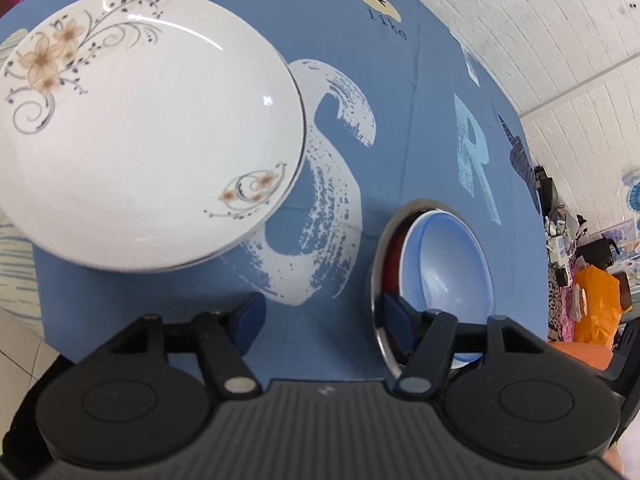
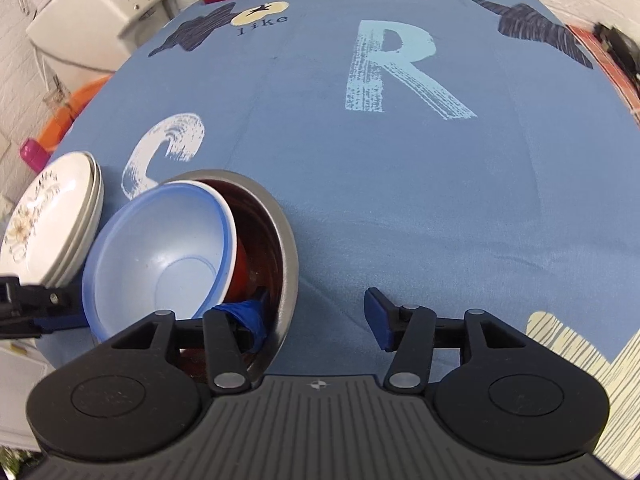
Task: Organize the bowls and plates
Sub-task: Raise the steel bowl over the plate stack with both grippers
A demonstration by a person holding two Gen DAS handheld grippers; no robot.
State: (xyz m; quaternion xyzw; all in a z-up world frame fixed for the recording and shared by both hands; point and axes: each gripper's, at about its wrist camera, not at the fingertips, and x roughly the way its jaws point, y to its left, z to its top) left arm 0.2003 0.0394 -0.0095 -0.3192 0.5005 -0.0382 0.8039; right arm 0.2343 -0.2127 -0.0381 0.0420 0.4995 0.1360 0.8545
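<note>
Right wrist view shows the right claw [image 2: 320, 318] wide open and empty beside the blue bowl [image 2: 160, 256] nested in the steel bowl [image 2: 286, 256]; stacking seems nearly done, so withdrawing probably comes next.

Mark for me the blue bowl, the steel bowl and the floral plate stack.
blue bowl [image 2: 168, 256]: right wrist view, inner wall.
steel bowl [image 2: 290, 256]: right wrist view, right rim.
floral plate stack [image 1: 160, 128]: left wrist view, centre of top plate.
</note>
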